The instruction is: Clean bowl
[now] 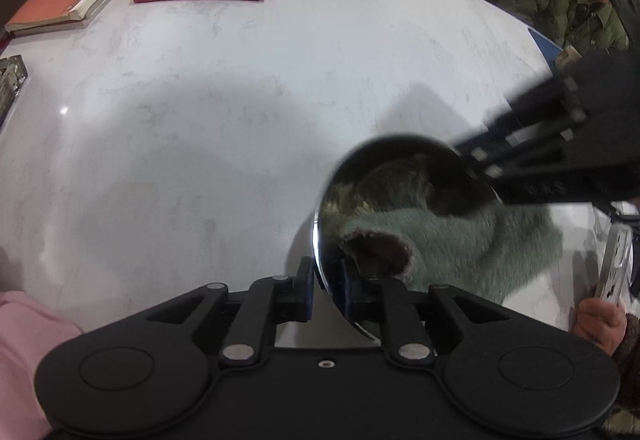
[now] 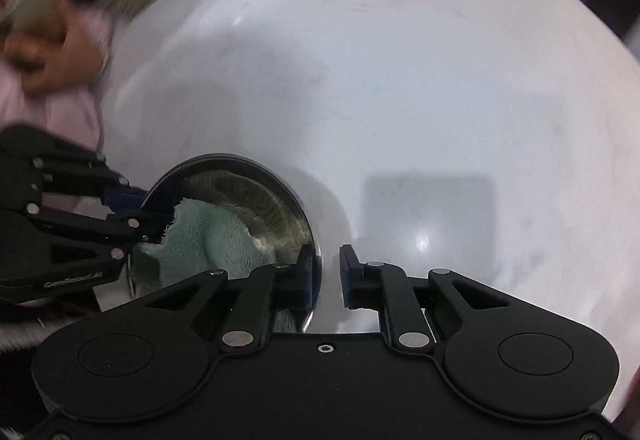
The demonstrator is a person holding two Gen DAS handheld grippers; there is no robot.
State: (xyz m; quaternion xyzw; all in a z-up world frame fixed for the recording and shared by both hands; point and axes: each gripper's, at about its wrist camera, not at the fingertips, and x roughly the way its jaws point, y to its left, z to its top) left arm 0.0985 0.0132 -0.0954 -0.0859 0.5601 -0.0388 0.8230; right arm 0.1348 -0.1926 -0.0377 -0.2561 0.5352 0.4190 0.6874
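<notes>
The steel bowl (image 1: 384, 172) stood on the white table (image 1: 240, 100), a fluffy green cloth (image 1: 460, 244) bunched inside it. The right gripper (image 2: 326, 276) straddled the rim with its jaws apart, a gap showing beside the outer finger. The left gripper (image 1: 328, 290) straddled the opposite rim (whether it actually pinched, I could not tell). The bowl looked light, rigid and slippery, so the thin rim seemed the surest hold; the cloth looked soft and easily pinched anywhere
</notes>
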